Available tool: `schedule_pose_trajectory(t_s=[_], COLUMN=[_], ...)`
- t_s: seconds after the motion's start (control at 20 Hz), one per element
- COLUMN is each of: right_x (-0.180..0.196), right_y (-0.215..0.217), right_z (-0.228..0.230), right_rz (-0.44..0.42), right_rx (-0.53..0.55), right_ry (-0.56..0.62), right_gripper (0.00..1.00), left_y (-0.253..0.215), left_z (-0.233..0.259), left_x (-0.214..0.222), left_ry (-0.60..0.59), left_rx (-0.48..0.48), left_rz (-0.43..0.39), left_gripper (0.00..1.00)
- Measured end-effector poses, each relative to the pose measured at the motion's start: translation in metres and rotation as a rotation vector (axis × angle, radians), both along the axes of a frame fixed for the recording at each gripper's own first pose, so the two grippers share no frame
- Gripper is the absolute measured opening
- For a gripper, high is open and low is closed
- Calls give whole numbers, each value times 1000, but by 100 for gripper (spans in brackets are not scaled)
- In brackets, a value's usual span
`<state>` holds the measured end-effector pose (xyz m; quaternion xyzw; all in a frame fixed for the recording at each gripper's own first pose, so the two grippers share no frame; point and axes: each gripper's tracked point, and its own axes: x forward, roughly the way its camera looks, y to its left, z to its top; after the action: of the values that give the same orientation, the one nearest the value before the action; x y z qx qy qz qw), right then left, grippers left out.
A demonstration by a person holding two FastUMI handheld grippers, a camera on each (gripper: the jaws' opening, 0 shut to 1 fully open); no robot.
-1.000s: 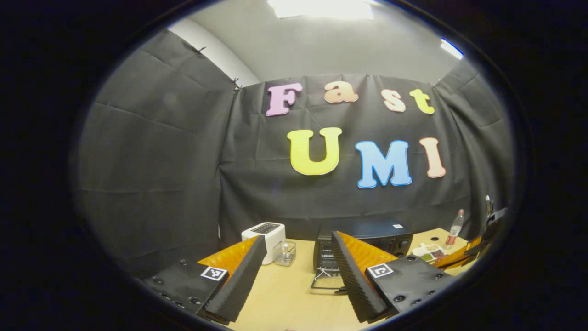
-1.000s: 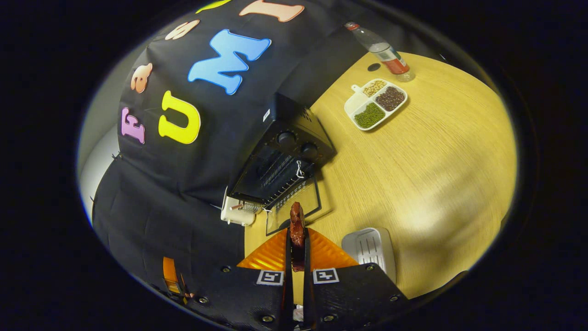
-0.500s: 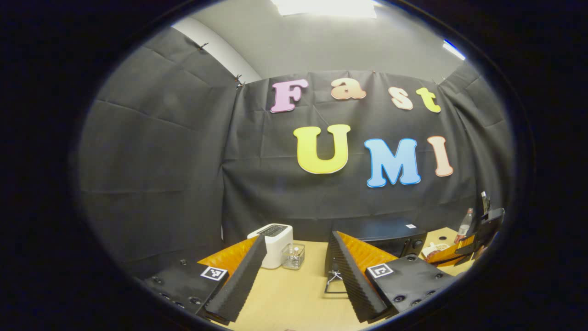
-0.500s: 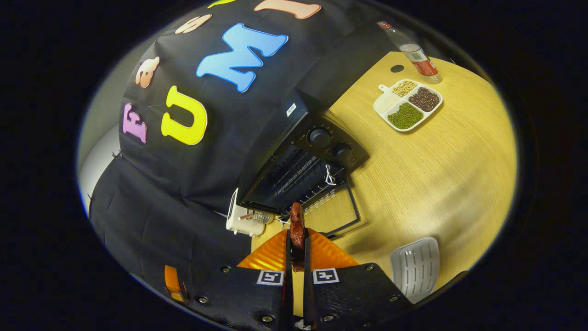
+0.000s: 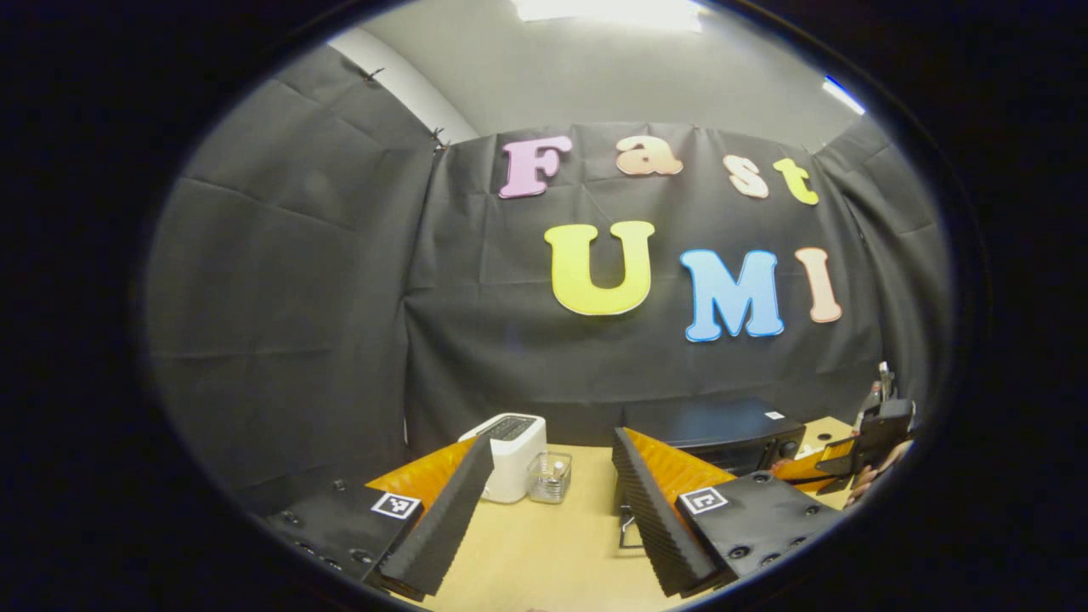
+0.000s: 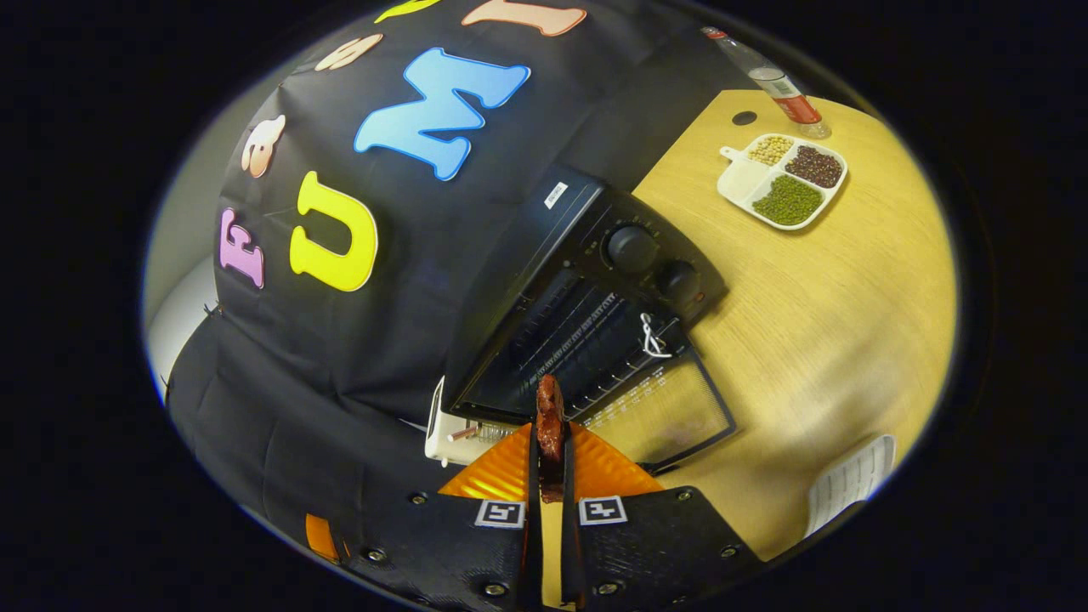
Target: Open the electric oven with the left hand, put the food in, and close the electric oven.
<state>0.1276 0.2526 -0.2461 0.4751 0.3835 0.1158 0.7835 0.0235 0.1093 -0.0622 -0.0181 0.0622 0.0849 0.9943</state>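
While the right gripper (image 6: 550, 442) is pressing both fingers on a dark reddish piece of food (image 6: 549, 416), the piece is standing up between the fingertips, just in front of the open mouth of the electric oven (image 6: 586, 280). The jaws are almost fully together, with only the thin food between them. The oven is black, and its glass door (image 6: 671, 408) is lying folded down on the wooden table (image 6: 816, 289). Two round knobs (image 6: 631, 248) are sitting on its front panel, and a small white label (image 6: 556, 195) is stuck on its top; the writing on it is too small to read.

In the left gripper view, the left gripper (image 5: 544, 510) is hanging released over the table, its jaws wide apart and holding nothing. Beyond its fingers a white toaster (image 5: 511, 444) is standing next to a small clear container (image 5: 551, 476), and the oven is to their right.

Far on the table, a white divided tray (image 6: 782, 178) is carrying beans of three colours, and a bottle (image 6: 769, 81) is lying near it. A white ridged dish (image 6: 850, 493) is showing at the edge of the right gripper view.
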Motion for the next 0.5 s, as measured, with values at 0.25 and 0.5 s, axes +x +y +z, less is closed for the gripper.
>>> schedule_pose_trajectory(t_s=[0.25,0.5], right_x=[30,60], right_y=[23,34], right_z=[-8,-27], right_rz=[-40,-95], right_rx=[11,34], right_ry=[-22,-21], right_gripper=[9,9], left_y=[14,33], left_z=[-13,-18], left_x=[21,36], left_ry=[32,49], left_rx=[-3,-9], left_rz=[-19,-28], left_gripper=[99,99])
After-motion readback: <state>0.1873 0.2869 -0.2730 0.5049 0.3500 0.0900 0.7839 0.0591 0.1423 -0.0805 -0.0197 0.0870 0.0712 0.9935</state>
